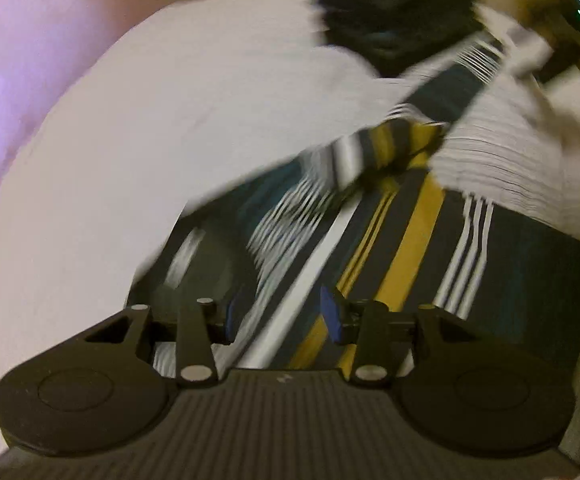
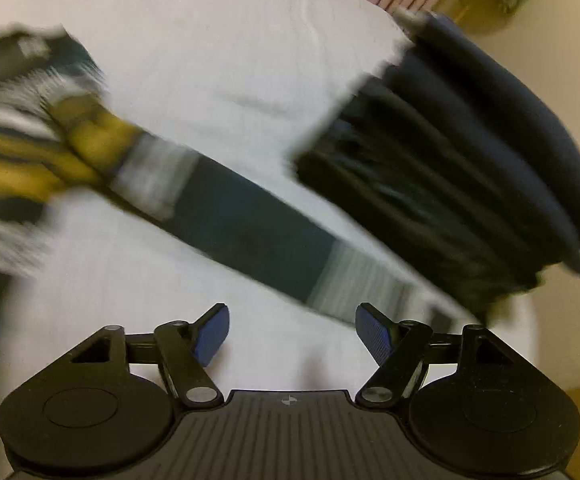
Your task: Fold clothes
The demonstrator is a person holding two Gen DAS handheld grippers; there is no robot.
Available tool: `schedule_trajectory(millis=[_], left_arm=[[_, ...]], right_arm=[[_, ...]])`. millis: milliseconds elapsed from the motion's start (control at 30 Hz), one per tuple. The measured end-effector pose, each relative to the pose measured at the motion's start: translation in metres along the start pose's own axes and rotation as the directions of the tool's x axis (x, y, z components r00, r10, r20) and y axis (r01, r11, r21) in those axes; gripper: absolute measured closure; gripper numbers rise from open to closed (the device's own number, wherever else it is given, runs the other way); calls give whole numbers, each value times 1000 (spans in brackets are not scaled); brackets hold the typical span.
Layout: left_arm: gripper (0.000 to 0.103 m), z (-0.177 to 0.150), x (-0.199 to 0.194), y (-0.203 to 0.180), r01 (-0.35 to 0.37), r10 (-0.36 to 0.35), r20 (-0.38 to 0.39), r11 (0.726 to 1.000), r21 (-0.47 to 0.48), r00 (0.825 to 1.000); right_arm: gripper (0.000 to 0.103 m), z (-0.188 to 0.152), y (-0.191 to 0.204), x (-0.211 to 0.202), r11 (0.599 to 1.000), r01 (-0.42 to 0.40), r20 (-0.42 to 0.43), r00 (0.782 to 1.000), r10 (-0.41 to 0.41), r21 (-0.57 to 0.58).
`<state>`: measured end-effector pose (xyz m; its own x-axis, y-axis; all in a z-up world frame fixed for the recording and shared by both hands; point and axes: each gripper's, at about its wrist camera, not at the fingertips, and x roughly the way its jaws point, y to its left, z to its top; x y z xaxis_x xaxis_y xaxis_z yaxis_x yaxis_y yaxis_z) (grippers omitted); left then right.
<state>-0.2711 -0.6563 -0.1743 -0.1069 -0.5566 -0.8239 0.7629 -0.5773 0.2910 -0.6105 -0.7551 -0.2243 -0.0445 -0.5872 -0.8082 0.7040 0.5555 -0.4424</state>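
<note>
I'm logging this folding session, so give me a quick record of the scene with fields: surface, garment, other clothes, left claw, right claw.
surface: white cloth-covered top
garment: striped garment, dark teal with yellow and white bands, spread out, one long part stretched across the surface
other clothes: stack of dark folded clothes at the far edge
left claw: open, over the striped garment, nothing gripped
right claw: open, empty, over white cloth
image quality: motion-blurred

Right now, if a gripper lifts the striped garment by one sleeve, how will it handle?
Probably floppy: the striped garment lies rumpled on the white surface, its sleeve trailing flat. It looks thin, so likely light. It would likely drag and unfold rather than lift whole.
</note>
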Motion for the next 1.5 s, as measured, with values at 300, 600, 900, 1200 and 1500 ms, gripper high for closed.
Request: schedule_trajectory(millis=[300,600,900,1200,1500], left_arm=[[55,74,104,-67,4,-31,32,791,612,999],[100,96,144,-55,139,-159,-33,723,677,987],[102,122,105,-2,175,-217,21,835,522,976],[62,104,132,-64,269,-326,-91,556,787,941],[97,118,147,-64,363,-378,-169,531,766,910]], right_arm=[[29,-53,-64,75,915,82,-6,996,-92,-394],[71,-66,-73,95,871,102,71,994,-78,-480],[97,-69,-110,-1,987,-23,10,1000,25,-159],[97,-91,-132,-71,973,-224,-115,966,229,54],[97,-96,-129,-46,964,-243,-135,957,256,108]])
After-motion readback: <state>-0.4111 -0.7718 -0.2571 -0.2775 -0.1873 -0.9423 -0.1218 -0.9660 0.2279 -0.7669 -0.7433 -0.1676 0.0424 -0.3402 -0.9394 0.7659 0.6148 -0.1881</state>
